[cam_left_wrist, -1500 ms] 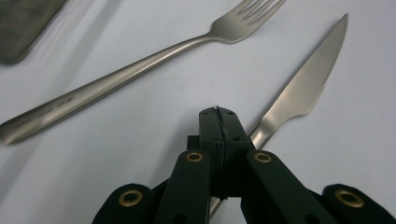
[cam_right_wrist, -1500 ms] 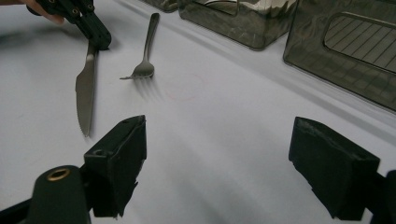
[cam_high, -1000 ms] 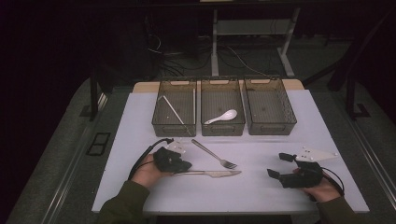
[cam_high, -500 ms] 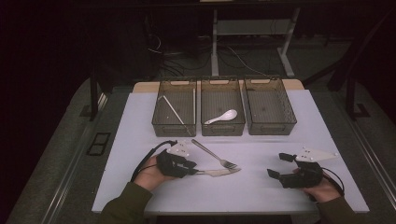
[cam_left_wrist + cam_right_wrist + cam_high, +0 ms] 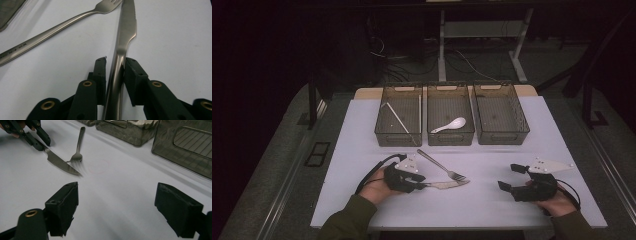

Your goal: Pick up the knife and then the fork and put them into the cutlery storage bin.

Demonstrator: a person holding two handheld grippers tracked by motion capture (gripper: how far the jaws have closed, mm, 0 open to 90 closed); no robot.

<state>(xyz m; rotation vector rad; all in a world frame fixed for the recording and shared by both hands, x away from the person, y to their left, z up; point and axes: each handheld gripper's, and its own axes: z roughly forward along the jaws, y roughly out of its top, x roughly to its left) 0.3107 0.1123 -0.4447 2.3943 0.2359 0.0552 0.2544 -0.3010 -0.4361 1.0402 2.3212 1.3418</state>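
A steel knife [image 5: 447, 184] lies on the white table [image 5: 362, 150] with its tip pointing right, and a fork [image 5: 439, 165] slants just behind it. My left gripper [image 5: 424, 184] is at the knife's handle. In the left gripper view its jaws [image 5: 115, 61] have just been opening from fully closed, and now both pads sit against the handle of the knife [image 5: 127, 30], with the fork [image 5: 62, 27] off to the left. My right gripper [image 5: 508, 176] rests at the front right, open and empty [image 5: 116, 195]. It looks toward the knife [image 5: 60, 162] and fork [image 5: 78, 145].
Three clear bins stand in a row at the back. The left bin [image 5: 379, 125] holds thin sticks [image 5: 397, 120], the middle bin [image 5: 450, 141] a white spoon [image 5: 451, 125], and the right bin [image 5: 524, 125] nothing. Dark floor and cables surround the table.
My left gripper has slid to the right along the knife's handle, and the knife has tilted slightly. The right gripper has stayed put.
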